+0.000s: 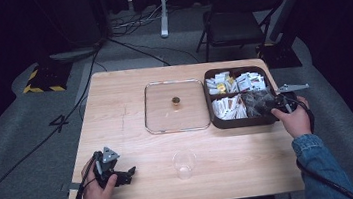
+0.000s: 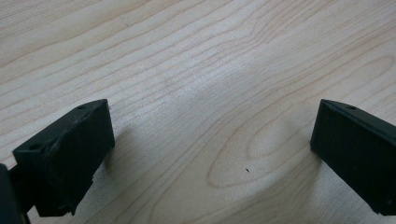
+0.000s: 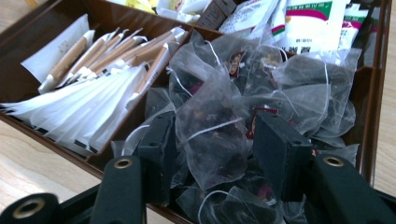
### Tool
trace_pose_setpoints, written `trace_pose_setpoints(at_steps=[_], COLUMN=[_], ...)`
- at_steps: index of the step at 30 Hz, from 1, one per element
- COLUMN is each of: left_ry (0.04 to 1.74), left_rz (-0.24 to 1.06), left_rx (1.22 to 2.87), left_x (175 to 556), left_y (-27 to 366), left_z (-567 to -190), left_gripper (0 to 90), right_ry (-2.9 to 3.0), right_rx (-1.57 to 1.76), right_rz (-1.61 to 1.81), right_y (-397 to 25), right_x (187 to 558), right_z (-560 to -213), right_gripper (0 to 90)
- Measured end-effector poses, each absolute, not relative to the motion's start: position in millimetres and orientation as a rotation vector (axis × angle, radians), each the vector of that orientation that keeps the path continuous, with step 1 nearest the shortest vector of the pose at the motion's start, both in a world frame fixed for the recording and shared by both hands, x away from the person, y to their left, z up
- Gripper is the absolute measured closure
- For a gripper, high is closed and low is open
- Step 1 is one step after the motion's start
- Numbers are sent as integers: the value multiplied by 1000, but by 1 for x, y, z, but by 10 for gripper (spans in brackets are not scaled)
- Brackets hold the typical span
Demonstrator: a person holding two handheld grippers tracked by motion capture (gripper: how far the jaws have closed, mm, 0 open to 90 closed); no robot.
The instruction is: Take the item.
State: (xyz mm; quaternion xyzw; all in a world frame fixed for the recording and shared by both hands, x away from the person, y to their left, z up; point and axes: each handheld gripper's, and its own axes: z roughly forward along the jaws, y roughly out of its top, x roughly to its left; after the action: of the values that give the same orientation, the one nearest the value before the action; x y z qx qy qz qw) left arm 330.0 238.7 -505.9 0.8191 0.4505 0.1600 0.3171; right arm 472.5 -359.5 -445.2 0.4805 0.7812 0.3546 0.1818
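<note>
A brown compartment box (image 1: 241, 123) stands at the table's right, with mesh tea bags, paper sticks and sachets in it. My right gripper (image 1: 262, 106) reaches into its near right compartment. There its jaws (image 3: 215, 140) stand narrowed on either side of a see-through tea bag (image 3: 212, 126) of dark leaves and press against it. More tea bags (image 3: 303, 88) are heaped around it. My left gripper (image 1: 130, 174) rests low at the table's front left, and its jaws (image 2: 212, 144) stand wide open over bare wood. A clear plastic cup (image 1: 184, 164) stands upright at the front middle.
A square glass lid (image 1: 161, 112) with a small gold knob (image 1: 175, 101) lies flat left of the box. White sachets and brown sticks (image 3: 93, 88) fill the compartment beside the tea bags. A folding chair (image 1: 236, 22) and floor cables lie beyond the table.
</note>
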Motion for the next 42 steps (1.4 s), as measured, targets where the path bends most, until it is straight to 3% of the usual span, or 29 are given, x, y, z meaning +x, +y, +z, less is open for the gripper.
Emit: trace_pose_setpoints(at_steps=[3, 10, 42], left_ry=[1186, 1185, 1188], left_rz=[421, 422, 415], left_rx=[2156, 2156, 2156], left_x=[330, 330, 331], left_y=[239, 239, 238], left_z=[-506, -506, -506], left_gripper=[0, 0, 0], right_ry=[2214, 2226, 2115], right_rx=[1361, 1320, 1269], right_rz=[996, 955, 1268], right_y=[-360, -359, -342], right_x=[473, 471, 434], right_z=[-449, -452, -400], right_gripper=[540, 718, 741])
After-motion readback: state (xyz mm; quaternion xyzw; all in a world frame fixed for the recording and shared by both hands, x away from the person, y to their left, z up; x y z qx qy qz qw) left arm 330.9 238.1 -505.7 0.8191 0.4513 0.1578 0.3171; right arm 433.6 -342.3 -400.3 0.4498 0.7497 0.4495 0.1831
